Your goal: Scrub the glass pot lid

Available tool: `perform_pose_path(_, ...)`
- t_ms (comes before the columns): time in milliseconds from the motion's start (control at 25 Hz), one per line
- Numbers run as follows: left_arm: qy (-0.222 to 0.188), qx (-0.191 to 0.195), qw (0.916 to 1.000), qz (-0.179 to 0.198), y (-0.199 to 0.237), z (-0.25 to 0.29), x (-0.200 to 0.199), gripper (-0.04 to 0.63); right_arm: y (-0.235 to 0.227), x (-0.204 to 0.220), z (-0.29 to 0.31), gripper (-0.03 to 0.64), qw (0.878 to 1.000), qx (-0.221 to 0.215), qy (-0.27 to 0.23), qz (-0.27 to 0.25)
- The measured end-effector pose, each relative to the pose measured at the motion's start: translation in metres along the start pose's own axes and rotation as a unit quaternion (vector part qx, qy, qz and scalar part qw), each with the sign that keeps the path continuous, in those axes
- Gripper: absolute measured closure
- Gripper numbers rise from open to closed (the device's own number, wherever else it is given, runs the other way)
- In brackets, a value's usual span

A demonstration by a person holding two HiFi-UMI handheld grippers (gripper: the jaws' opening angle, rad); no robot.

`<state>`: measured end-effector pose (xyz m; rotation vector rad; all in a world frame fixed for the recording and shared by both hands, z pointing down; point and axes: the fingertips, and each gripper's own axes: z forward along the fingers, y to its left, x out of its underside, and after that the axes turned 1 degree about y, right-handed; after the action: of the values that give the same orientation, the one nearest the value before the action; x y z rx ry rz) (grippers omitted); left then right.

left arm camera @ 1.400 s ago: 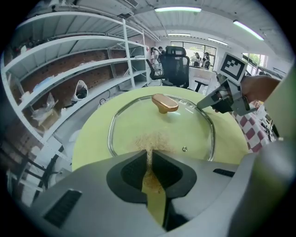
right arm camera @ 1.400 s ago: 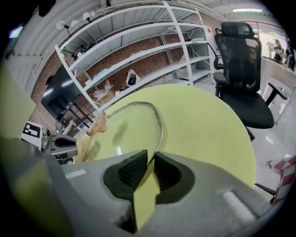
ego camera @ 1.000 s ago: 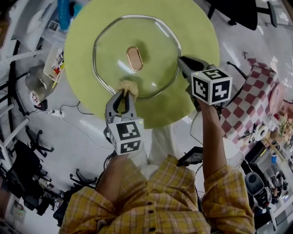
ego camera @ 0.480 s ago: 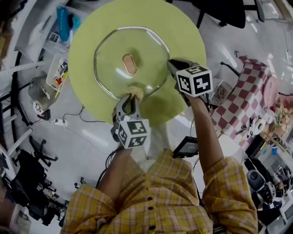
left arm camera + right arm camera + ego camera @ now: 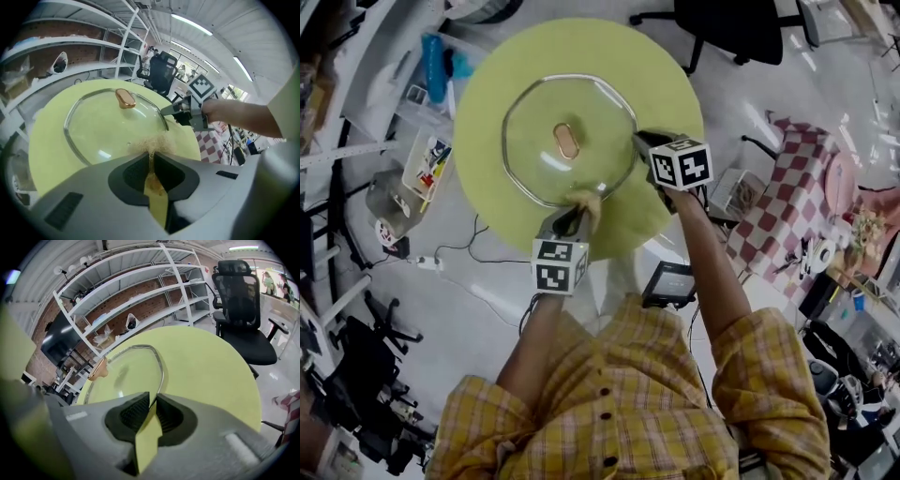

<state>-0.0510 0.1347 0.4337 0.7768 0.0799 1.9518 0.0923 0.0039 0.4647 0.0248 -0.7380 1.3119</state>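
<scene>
2 grippers meet the glass pot lid (image 5: 539, 117) at its near side. The lid lies flat, about in the middle of a round yellow-green worktop (image 5: 666, 84), its copper-coloured knob (image 5: 567, 141) on top.

A bare band of worktop rings the lid on every side. It is broad at the far and right sides and narrower at the near edge, where the left gripper's body and marker cube hang out past the worktop's edge over the floor. Beyond the far edge stands a black office chair (image 5: 241, 301), well apart from the lid. White shelving (image 5: 136, 296) runs along the wall to the left, clear of the worktop.

The left gripper (image 5: 577, 214) has its jaws closed on a tan, fibrous scrubbing pad (image 5: 152, 140). The frayed end of the pad sticks out past the jaw tips and touches the lid's near rim – just inside the metal band.

The right gripper (image 5: 639, 142) comes in from the lid's right side. Its jaws are pinched together on the metal rim (image 5: 161, 373), which runs straight into the narrow gap between them – the glass dome and knob (image 5: 97, 370) lie ahead and to the left of the jaws. The 2 grippers are near each other along the rim but not touching.
</scene>
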Motion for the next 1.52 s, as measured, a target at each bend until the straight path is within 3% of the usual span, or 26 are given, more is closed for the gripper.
perform_pose_path(80, -0.011, 0.003, 0.9997, -0.023, 0.003, -0.020, -0.009, 0.560, -0.002, 0.004, -0.006, 0.572, 1.000, -0.004, -0.010, 0.015)
perform_pose_path(240, -0.031, -0.010, 0.9992, -0.024, 0.020, -0.063, -0.030, 0.560, 0.004, 0.007, -0.008, 0.586, 0.999, -0.018, -0.018, 0.035)
perform_pose_path(440, -0.060, 0.027, 0.9952, -0.072, 0.015, -0.092, -0.060, 0.560, 0.005, -0.016, -0.030, 0.618, 0.999, -0.002, -0.047, 0.015)
perform_pose_path(760, -0.100, 0.027, 0.9927, -0.061, -0.007, -0.127, -0.098, 0.560, 0.044, -0.066, -0.136, 0.620, 0.988, 0.001, -0.152, 0.006)
perform_pose_path(1000, -0.148, 0.021, 0.9876, -0.050, -0.025, -0.158, -0.137, 0.560, 0.075, -0.094, -0.210, 0.620, 0.973, 0.019, -0.230, -0.010)
perform_pose_path(1280, -0.214, 0.011, 0.9761, -0.037, -0.039, -0.205, -0.173, 0.560, 0.121, -0.118, -0.289, 0.619, 0.951, 0.052, -0.301, -0.045)
perform_pose_path(1520, -0.269, -0.009, 0.9632, -0.002, -0.054, -0.243, -0.195, 0.560, 0.182, -0.136, -0.334, 0.620, 0.931, 0.050, -0.352, -0.086)
